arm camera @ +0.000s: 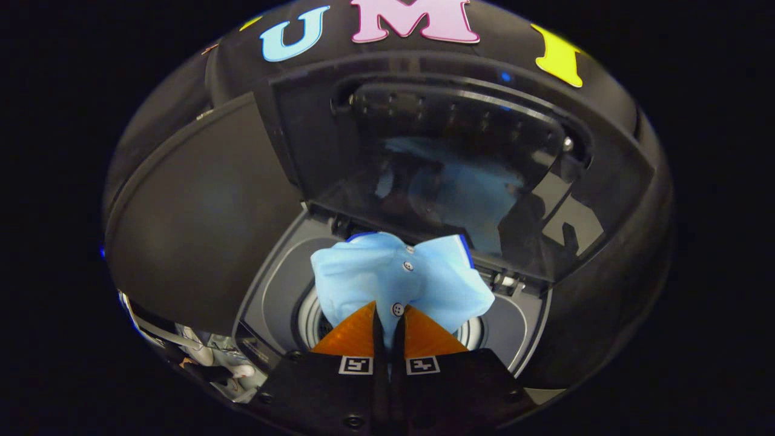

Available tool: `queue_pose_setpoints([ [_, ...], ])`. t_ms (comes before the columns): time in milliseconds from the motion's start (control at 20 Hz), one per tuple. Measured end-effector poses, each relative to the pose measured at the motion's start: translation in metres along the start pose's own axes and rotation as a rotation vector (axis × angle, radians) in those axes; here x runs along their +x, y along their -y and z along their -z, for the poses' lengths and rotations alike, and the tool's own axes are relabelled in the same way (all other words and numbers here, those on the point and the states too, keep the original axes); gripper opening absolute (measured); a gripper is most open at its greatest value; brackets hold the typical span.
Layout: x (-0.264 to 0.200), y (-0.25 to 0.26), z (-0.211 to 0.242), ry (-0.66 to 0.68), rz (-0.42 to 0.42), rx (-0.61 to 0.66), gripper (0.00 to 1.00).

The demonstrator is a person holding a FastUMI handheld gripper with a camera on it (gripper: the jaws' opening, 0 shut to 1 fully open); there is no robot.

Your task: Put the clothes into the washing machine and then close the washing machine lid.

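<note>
Pale-blue cotton shirt [393, 281], soft, light and floppy, hangs over the washing machine [272, 290] drum; tongs [388, 315] pinch it by the button strip.

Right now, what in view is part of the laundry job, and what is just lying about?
Job:
- light blue shirt, pinched between the gripper fingers, over the drum
- washing machine opening
- raised lid

Lying about:
- pale items beside the machine, too blurred to identify
</note>
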State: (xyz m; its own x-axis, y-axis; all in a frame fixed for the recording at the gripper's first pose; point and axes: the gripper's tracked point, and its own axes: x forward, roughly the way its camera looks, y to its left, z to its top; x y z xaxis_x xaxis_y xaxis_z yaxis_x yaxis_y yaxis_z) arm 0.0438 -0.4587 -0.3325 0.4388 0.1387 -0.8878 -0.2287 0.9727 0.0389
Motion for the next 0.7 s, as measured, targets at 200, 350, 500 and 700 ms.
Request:
queue_pose_setpoints([
  [200, 0.023, -0.007, 0.040, -0.101, 0.017, 0.044, 0.05],
  [350, 0.031, -0.006, 0.057, -0.176, 0.060, 0.116, 0.05],
  [500, 0.039, -0.002, 0.061, -0.189, 0.088, 0.138, 0.05],
  [700, 0.044, 0.001, 0.067, -0.192, 0.123, 0.142, 0.05],
])
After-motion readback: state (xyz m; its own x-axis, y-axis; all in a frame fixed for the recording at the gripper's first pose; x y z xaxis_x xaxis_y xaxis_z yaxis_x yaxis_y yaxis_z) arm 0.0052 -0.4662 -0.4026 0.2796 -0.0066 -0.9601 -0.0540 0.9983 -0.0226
